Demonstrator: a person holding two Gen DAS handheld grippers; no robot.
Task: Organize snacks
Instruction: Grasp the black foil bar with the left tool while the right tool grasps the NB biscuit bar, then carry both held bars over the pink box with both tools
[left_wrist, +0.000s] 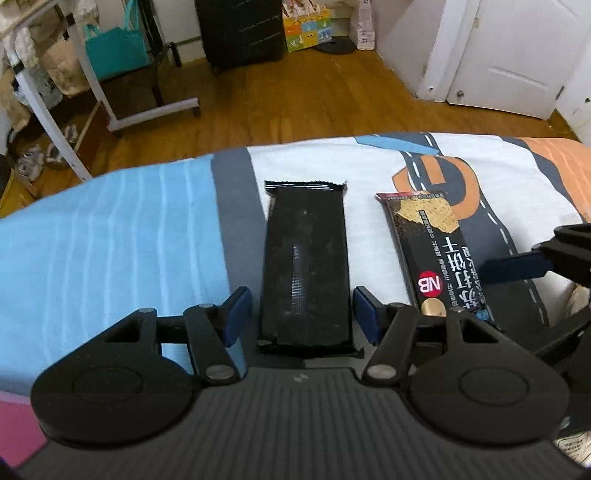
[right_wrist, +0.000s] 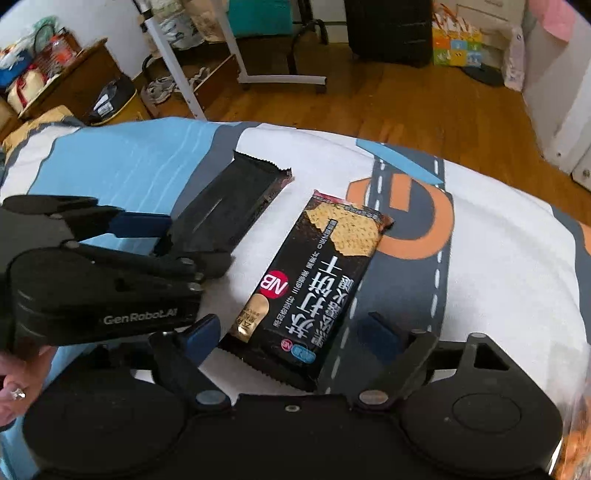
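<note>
Two black snack packs lie side by side on a patterned bed cover (left_wrist: 110, 240). One pack (left_wrist: 306, 266) lies face down and plain black; it also shows in the right wrist view (right_wrist: 229, 210). The other (left_wrist: 436, 254) shows a cracker picture and an NB logo, also seen in the right wrist view (right_wrist: 314, 288). My left gripper (left_wrist: 302, 314) is open, with its fingers on either side of the near end of the plain pack. My right gripper (right_wrist: 291, 332) is open around the near end of the printed pack.
The bed cover's far edge (right_wrist: 332, 129) drops to a wooden floor (left_wrist: 314, 96). A white rolling stand (left_wrist: 110, 110), a black suitcase (left_wrist: 240, 29) and a white door (left_wrist: 517, 55) stand beyond. The left gripper's body (right_wrist: 99, 291) lies close to the right gripper's left finger.
</note>
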